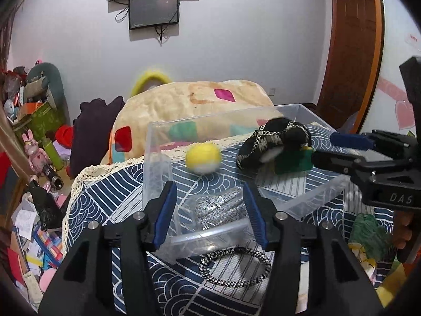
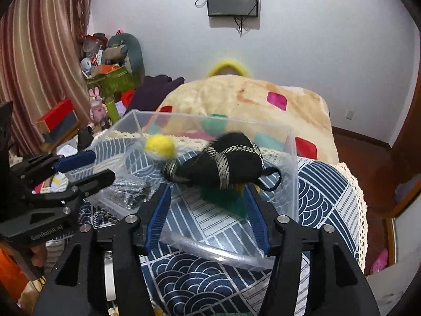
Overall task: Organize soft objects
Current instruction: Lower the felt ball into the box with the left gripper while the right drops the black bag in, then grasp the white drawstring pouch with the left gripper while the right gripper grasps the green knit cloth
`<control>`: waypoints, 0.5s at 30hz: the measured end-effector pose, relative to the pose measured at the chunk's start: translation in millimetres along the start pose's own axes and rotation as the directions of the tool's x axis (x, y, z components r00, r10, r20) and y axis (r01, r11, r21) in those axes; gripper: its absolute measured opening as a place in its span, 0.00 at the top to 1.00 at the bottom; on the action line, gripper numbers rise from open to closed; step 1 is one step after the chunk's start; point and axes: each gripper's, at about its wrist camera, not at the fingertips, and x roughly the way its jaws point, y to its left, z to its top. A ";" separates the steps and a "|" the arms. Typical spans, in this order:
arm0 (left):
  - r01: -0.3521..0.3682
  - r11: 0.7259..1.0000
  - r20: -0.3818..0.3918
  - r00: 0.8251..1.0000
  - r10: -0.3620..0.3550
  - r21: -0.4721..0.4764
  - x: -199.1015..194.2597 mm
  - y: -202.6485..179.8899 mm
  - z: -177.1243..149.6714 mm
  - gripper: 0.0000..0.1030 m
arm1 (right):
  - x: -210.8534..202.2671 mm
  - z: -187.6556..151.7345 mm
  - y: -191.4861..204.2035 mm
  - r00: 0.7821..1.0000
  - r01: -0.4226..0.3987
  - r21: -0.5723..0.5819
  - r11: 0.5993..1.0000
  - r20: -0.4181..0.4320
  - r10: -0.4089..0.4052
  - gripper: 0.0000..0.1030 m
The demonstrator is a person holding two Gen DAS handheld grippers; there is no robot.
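Both grippers, left [image 1: 208, 210] and right [image 2: 208, 210], gaped empty over the bin [image 1: 158, 142]. Ball [image 1: 203, 157] and black toy [image 2: 223, 162] lay inside it.

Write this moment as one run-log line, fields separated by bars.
left claw: open, empty | right claw: open, empty | clear plastic box: yellow felt ball, black pouch with silver cord inside

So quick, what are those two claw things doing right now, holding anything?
Left gripper: open, holding nothing.
Right gripper: open, holding nothing; the black pouch lies just ahead.
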 end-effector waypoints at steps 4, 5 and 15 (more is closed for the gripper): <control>-0.003 1.000 0.028 1.000 0.003 0.013 -13.5 -5.2 -0.9 0.36 | -14.0 -0.1 3.3 0.999 0.022 -0.012 1.000 0.047 -0.022 0.43; 0.001 1.000 0.038 0.999 -0.001 0.012 -18.7 -5.6 -0.9 0.36 | -17.7 -0.2 4.1 0.998 0.023 -0.013 1.000 0.057 -0.023 0.42; 0.058 0.998 0.061 0.997 -0.056 -0.035 -57.8 -4.0 -5.6 0.27 | -66.2 -11.7 5.9 0.979 0.066 -0.007 0.998 0.191 -0.064 0.21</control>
